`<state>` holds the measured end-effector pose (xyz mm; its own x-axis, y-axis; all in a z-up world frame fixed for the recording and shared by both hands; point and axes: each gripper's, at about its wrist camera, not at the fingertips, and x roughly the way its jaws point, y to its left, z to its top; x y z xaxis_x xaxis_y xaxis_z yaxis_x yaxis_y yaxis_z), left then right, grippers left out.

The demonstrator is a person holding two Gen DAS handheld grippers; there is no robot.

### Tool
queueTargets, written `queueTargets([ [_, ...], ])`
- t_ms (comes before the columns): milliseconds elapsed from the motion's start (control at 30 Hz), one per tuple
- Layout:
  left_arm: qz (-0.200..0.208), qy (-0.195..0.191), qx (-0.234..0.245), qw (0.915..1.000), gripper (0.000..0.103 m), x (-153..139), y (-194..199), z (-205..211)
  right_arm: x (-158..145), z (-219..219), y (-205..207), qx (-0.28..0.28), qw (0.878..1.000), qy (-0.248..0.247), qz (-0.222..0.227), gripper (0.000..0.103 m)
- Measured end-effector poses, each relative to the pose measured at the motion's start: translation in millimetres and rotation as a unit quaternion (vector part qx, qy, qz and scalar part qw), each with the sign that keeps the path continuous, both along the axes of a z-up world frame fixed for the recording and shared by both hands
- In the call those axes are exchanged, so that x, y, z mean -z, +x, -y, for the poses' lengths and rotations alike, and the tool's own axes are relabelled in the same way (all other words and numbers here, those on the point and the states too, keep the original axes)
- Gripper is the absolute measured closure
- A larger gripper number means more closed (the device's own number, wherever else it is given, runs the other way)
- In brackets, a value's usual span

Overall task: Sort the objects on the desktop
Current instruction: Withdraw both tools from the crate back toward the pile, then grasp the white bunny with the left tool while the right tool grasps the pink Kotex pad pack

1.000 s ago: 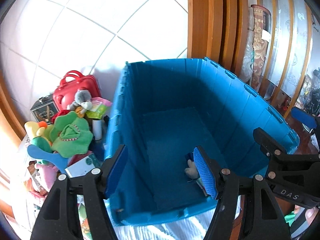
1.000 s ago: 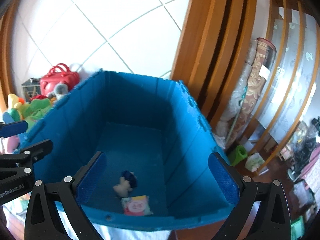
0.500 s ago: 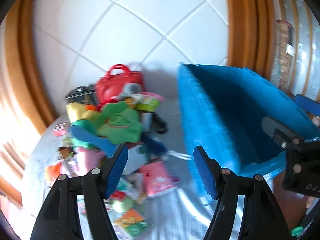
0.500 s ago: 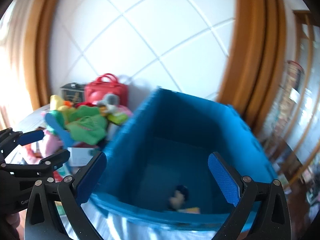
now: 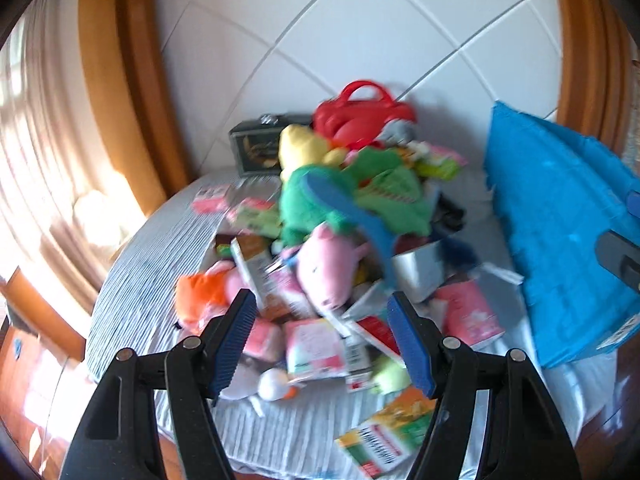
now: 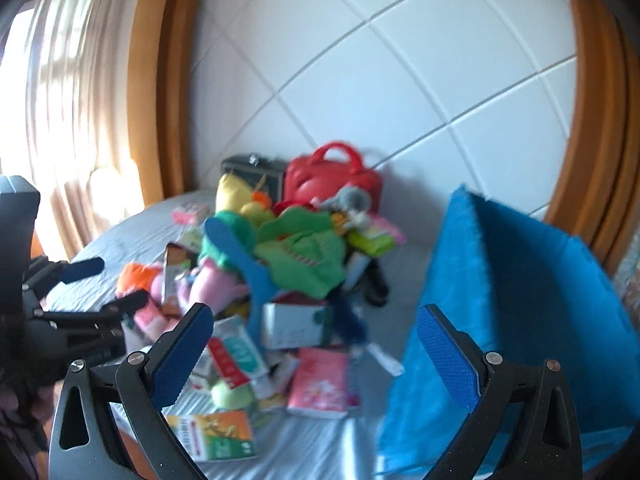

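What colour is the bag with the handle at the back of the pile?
Red. The bag shows best in the right wrist view.

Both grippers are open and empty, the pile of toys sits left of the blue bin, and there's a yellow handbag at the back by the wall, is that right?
One detail is off: the handbag at the back is red, not yellow, as the right wrist view shows. The rest holds: the left gripper and right gripper are open and empty, and the pile of toys sits left of the blue bin.
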<state>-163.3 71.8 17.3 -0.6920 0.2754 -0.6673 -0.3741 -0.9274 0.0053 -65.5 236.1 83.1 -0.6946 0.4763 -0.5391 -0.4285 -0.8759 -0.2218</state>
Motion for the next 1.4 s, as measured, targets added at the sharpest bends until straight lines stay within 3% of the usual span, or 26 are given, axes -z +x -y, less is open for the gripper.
queueTargets([
  [167,0.049,-0.035,-0.031,0.9977,0.036,50,-33,49,40,5,-23,-0.006,0.998,-0.054,0.043,0.0],
  [433,0.122,-0.049,-0.057,0.9897,0.036,124,-72,108,94,0,-48,0.03,0.991,-0.097,0.089,0.0],
  [867,0.208,-0.08,-0.027,0.9745,0.036,212,-114,119,178,-13,-61,0.099,0.968,-0.15,0.173,0.0],
  [1067,0.21,-0.057,-0.014,0.9759,0.036,219,-135,111,199,-17,-60,0.123,0.96,-0.17,0.184,0.0],
  [1200,0.195,-0.063,-0.019,0.9786,0.036,216,-148,103,208,-15,-58,0.127,0.957,-0.174,0.195,0.0],
  [1300,0.202,-0.086,-0.018,0.9754,0.036,224,-150,100,212,-13,-59,0.128,0.956,-0.173,0.198,0.0],
  [1400,0.218,-0.073,-0.021,0.9731,0.035,230,-142,105,216,-15,-59,0.129,0.956,-0.178,0.195,0.0],
])
